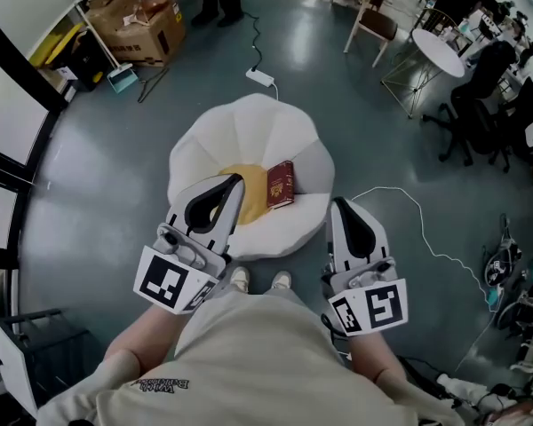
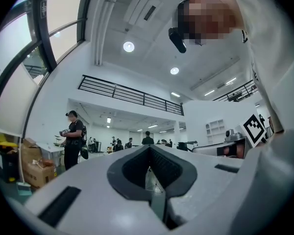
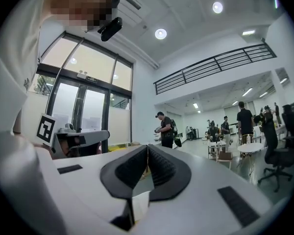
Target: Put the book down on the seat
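A dark red book [image 1: 281,184] lies flat on the white petal-shaped seat [image 1: 249,127], at the right edge of its yellow centre [image 1: 251,193]. Both grippers are held near the person's waist, short of the seat and apart from the book. My left gripper [image 1: 235,180] overlaps the seat's front left in the head view, and its jaws are shut with nothing between them [image 2: 149,147]. My right gripper [image 1: 340,204] sits to the right of the seat's front edge. It too is shut and empty [image 3: 147,146]. Both gripper views look out level across the hall, not at the book.
The person's feet [image 1: 259,280] stand right at the seat's front. A white cable [image 1: 417,224] runs over the floor to the right, and a power strip [image 1: 260,77] lies behind the seat. Cardboard boxes [image 1: 138,20] are at the back left; a round table [image 1: 437,51] and chairs [image 1: 480,96] at the back right.
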The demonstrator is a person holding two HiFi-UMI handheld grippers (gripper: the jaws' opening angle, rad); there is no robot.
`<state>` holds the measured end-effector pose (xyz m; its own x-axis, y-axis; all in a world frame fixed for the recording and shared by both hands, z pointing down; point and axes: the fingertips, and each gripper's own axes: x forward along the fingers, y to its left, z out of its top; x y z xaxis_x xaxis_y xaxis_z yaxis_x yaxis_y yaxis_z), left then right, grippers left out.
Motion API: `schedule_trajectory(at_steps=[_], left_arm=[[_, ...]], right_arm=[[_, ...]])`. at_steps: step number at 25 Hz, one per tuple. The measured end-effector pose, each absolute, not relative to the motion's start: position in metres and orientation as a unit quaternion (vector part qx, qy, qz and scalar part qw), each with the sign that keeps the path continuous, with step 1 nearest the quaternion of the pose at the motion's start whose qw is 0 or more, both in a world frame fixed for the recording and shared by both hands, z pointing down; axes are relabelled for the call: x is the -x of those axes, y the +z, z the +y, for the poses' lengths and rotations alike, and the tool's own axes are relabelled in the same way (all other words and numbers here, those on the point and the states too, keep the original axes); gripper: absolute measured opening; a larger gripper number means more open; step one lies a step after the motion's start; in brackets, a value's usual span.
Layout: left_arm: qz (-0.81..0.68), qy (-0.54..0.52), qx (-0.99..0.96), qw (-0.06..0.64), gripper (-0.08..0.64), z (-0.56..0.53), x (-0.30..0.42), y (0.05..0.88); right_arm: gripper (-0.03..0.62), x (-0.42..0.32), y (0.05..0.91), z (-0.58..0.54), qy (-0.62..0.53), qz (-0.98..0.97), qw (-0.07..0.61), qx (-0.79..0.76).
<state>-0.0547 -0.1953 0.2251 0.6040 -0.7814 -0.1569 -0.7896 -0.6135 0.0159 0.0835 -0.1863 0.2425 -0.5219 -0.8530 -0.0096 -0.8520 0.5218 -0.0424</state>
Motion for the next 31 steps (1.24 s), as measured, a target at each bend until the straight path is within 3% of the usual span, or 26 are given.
schedule_trajectory(at_steps=[31], left_arm=[[0.39, 0.061, 0.918, 0.04, 0.005, -0.179, 0.038, 0.216]], right_arm=[[-0.002, -0.068, 0.234, -0.175, 0.019, 0.884, -0.008, 0.467]])
